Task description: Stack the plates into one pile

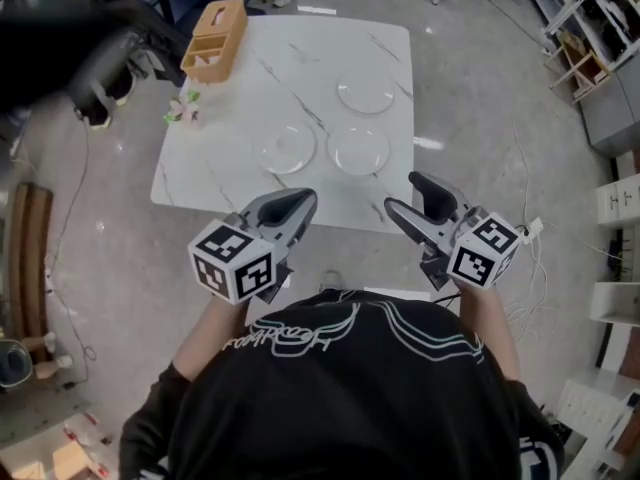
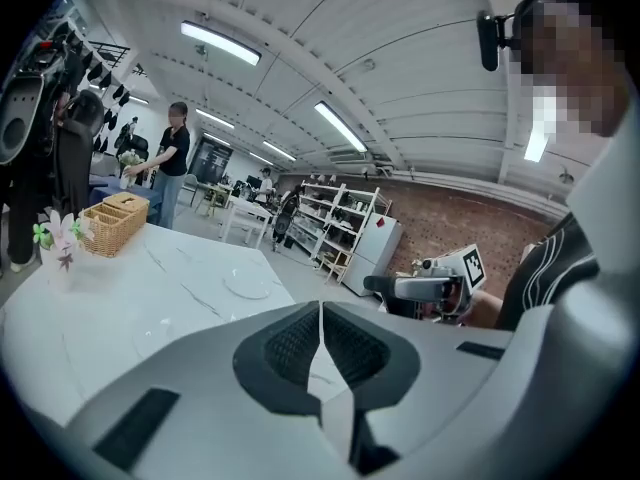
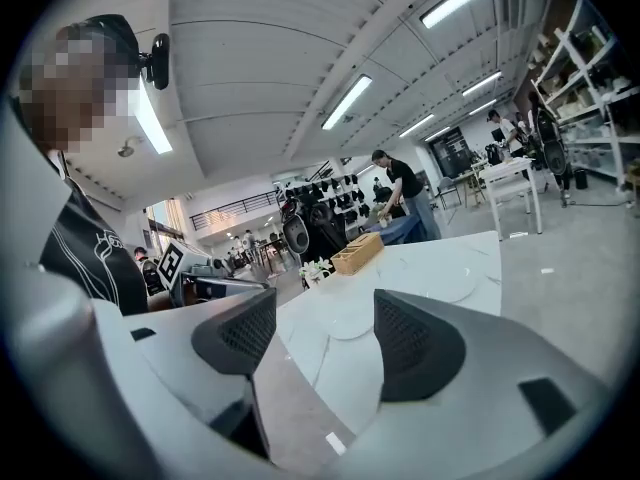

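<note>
On the white marble bench ahead of the person lie three clear glass plates, none touching another. The far plate sits toward the right edge, the right plate is nearer, and the left plate lies just beside that one. Nothing is stacked yet. A wicker basket and a little sprig of flowers stand at the far left corner, well apart from the plates.

Both tools hang short of the bench's near edge. The left claw has its jaws pressed together with nothing between them. The right claw has its jaws spread wide and empty, with only bench top showing through the gap.

From where I stand these plates look stiff, thin and brittle, probably light enough for one claw. They also look slick, and on polished stone one could skate away when nudged. Each lies flat, so the only purchase I can see is the rim. I would pinch the near rim with one jaw over it and one slipped under. Setting glass on glass wants a soft, level touch, or an edge may chip.
</note>
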Tool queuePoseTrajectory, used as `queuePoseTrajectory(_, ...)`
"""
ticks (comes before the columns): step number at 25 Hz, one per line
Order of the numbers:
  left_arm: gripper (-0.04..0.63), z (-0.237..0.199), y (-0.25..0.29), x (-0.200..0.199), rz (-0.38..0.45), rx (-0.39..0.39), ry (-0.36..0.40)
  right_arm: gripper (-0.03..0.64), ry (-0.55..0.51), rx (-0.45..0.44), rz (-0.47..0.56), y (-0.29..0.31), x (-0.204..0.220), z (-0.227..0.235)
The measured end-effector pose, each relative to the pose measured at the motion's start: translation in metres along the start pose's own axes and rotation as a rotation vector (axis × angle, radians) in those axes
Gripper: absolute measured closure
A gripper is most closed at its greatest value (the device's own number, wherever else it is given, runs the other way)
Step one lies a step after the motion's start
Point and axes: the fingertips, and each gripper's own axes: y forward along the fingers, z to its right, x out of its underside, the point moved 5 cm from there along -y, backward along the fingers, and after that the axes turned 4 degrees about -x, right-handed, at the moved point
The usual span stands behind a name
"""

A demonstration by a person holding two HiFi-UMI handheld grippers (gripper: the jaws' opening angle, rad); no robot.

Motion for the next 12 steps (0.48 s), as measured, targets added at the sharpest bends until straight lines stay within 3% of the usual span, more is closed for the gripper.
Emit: queuePoseTrajectory(12, 0.565, -0.060, 0.063, 0.000, -0.104, 0.001, 0.091, 0.314, 0.052, 0.148, -0.049, 0.021, 0.021, 0.059)
